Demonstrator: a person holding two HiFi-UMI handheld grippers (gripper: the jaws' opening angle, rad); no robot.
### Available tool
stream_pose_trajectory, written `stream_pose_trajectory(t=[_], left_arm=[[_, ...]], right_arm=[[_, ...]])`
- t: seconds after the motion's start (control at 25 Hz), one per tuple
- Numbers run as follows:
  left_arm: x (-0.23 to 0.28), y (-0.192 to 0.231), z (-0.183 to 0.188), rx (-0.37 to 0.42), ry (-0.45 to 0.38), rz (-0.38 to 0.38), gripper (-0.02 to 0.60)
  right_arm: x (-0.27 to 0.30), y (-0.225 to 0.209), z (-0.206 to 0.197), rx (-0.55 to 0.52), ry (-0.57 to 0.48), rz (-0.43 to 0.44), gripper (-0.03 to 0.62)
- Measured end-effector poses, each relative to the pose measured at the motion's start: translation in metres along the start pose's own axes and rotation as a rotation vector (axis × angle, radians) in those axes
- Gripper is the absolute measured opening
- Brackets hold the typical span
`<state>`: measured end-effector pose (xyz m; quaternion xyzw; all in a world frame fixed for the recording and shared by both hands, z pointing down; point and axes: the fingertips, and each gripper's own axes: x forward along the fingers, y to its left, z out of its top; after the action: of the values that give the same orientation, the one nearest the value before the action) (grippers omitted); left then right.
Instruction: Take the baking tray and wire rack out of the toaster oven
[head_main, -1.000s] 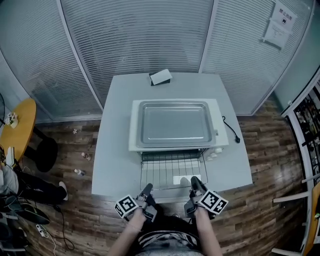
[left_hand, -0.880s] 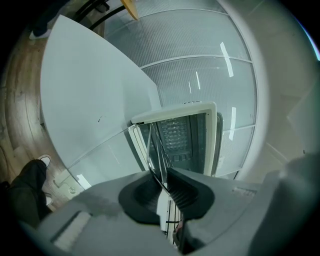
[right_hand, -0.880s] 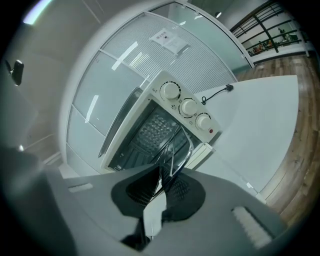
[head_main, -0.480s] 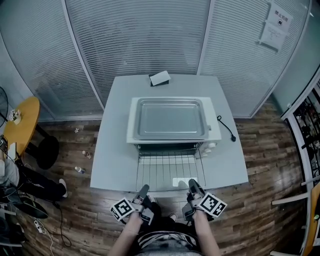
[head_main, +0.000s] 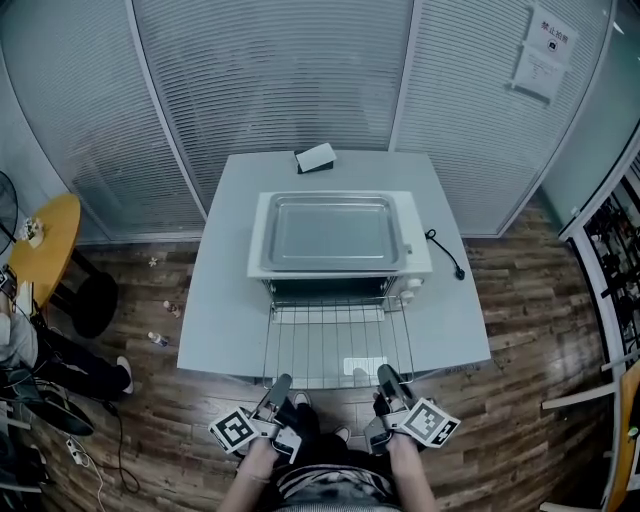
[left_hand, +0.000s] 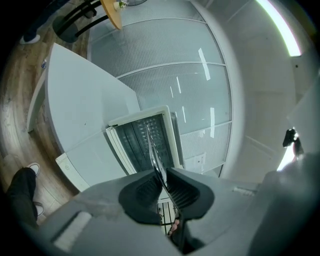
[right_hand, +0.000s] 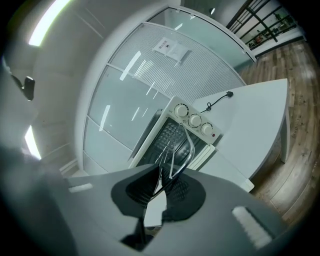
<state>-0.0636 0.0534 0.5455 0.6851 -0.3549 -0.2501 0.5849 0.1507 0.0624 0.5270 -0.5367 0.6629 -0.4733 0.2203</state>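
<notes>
White oven (head_main: 421, 250), seemingly silver rack (head_main: 337, 345).

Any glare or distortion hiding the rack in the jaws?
Head view: even light, sharp, edges bowed by the lens, wire rack plain. Left gripper view: strong fisheye, ceiling light flares top right, rack edge crisp in the left gripper. Right gripper view: fisheye, reflections streak the glass wall; right gripper body soft.

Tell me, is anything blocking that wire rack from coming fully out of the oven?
Nothing visible does. The left gripper and right gripper both clamp the near edge of the wire rack. The baking tray lies on top of the toaster oven, clear of its path.
</notes>
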Motion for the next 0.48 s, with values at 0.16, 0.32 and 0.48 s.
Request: stream_pose_trajectory(t=[0.16, 0.32, 0.48], left_arm=[[-0.011, -0.022, -0.003, 0.065, -0.002, -0.041, 0.031], [-0.016, -0.045, -0.001, 0.112, -0.009, -0.095, 0.031], [-0.015, -0.065, 0.003, 0.133, -0.018, -0.140, 0.026]], right_arm=[[-0.013, 0.027, 0.009, -0.048, -0.014, 0.097, 0.021], [-0.020, 0.043, 0.016, -0.072, -0.022, 0.151, 0.021], [-0.022, 0.052, 0.024, -0.076, -0.030, 0.179, 0.021]])
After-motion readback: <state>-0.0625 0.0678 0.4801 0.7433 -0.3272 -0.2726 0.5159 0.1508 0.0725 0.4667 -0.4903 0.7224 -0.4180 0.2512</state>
